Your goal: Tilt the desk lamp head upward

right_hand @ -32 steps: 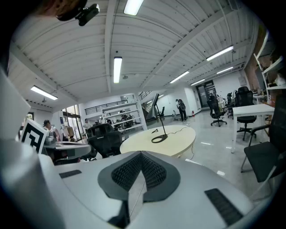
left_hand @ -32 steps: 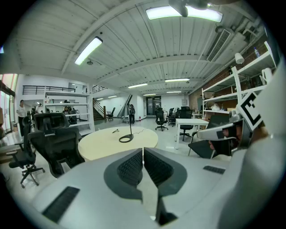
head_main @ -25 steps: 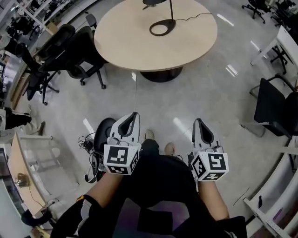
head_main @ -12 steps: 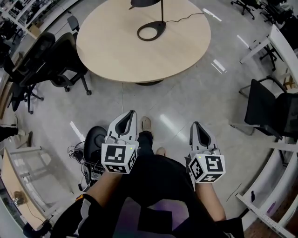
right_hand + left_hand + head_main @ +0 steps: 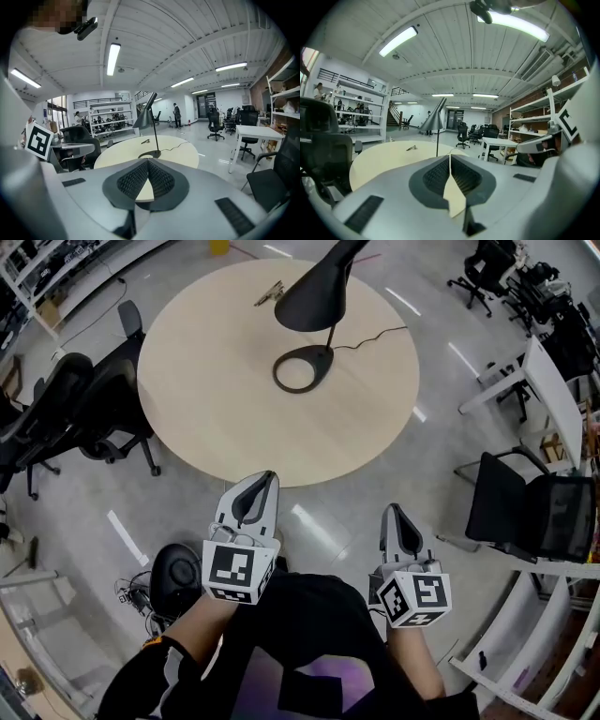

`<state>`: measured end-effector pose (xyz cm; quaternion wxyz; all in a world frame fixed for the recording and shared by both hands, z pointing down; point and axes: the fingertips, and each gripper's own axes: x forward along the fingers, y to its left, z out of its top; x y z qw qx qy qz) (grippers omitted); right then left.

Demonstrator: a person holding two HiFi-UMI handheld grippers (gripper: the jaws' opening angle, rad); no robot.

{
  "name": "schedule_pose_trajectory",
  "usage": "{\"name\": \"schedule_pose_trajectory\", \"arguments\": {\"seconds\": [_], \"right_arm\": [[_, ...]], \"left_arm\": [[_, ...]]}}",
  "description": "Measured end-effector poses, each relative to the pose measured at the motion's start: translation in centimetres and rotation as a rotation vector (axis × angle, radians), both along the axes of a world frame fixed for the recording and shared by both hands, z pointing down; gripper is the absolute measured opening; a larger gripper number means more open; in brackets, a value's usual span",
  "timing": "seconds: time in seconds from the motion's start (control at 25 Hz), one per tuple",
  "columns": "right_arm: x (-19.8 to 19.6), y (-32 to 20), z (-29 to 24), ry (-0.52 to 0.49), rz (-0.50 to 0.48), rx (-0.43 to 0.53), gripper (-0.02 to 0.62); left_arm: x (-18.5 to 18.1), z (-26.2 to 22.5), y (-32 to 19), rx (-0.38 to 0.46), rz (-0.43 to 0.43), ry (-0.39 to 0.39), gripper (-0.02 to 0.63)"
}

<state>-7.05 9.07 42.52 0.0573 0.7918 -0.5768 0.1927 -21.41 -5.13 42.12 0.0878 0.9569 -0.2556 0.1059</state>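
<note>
A black desk lamp stands on the round wooden table (image 5: 216,399), its cone head (image 5: 317,298) tilted downward over its ring base (image 5: 302,369); a thin cord (image 5: 375,337) runs off to the right. The left gripper view shows the lamp head (image 5: 433,120) far ahead, and the right gripper view shows the lamp head (image 5: 144,118) above the ring base (image 5: 150,154). My left gripper (image 5: 266,478) and right gripper (image 5: 391,511) hover over the floor short of the table's near edge, well away from the lamp. Both are shut with nothing between the jaws.
A small clip-like object (image 5: 268,292) lies on the table behind the lamp. Black office chairs (image 5: 89,404) crowd the table's left side. Another black chair (image 5: 525,507) and a white desk (image 5: 530,371) stand at the right. A black stool (image 5: 176,570) sits by my left leg.
The table and lamp have slid down and nearer in the head view, and the lamp head has come fully into view. Both grippers keep the same shut pose.
</note>
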Motion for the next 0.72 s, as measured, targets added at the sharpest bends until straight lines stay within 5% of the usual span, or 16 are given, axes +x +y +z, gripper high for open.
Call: {"name": "schedule_pose_trajectory", "arguments": {"seconds": [0.28,0.72], "right_arm": [[0.6,-6.2,-2.2,0.029,-0.001,0.049,0.015],[8.1,-15.5,-1.0,-0.001,-0.12,0.077,0.015]], "left_arm": [[0.6,-1.9,-5.5,-0.012,0.0,0.059,0.057],[6.3,-1.0,-10.9,-0.023,-0.087,0.02,0.057]]}}
